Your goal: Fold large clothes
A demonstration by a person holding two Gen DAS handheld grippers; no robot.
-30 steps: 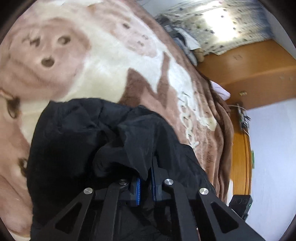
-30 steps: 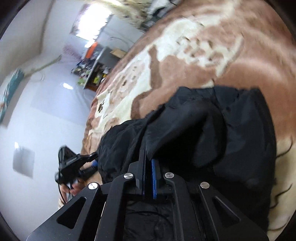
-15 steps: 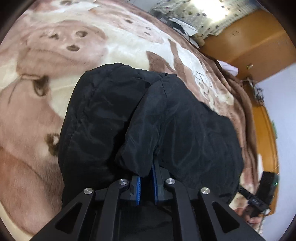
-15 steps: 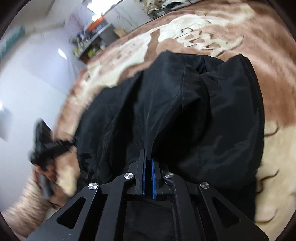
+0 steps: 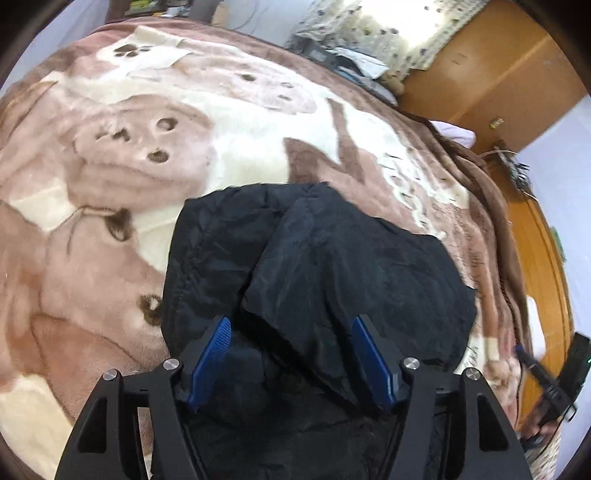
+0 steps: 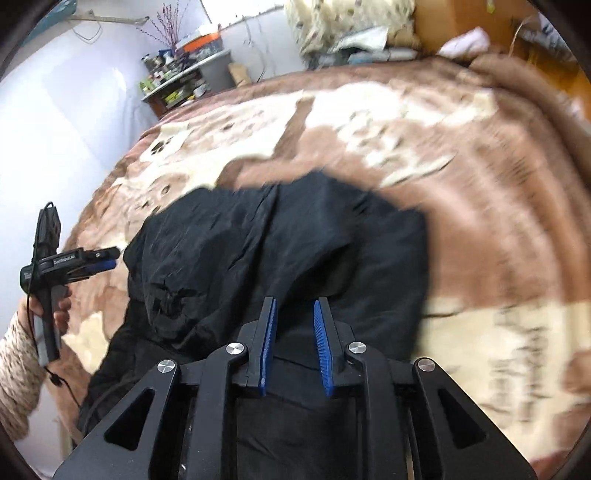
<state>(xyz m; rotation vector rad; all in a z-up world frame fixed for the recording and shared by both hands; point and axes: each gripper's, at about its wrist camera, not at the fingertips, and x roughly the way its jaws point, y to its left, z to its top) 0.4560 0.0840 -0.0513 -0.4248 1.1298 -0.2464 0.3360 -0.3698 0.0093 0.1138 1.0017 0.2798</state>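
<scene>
A large black garment (image 5: 332,280) (image 6: 280,258) lies bunched and folded over itself on a brown and cream bear-print blanket (image 5: 147,155) (image 6: 461,155). My left gripper (image 5: 291,325) hovers above its near part, jaws opening, blue pads wide apart and off the cloth. My right gripper (image 6: 295,314) hangs over the garment's near edge, jaws opening with a narrow gap and nothing pinched. The left gripper (image 6: 99,258) also shows at the left of the right wrist view, held by a hand in a knit sleeve. The right gripper's body (image 5: 546,376) shows at the far right of the left wrist view.
An orange wooden wardrobe (image 5: 491,74) and bed frame stand to the right. A cluttered shelf (image 6: 184,74) stands by the white wall at the far left. Loose clothes and a patterned curtain (image 6: 354,26) lie beyond the bed's far edge.
Both grippers were shut on folds of the black garment; both have let go and drawn back, and the garment has dropped flatter on the blanket.
</scene>
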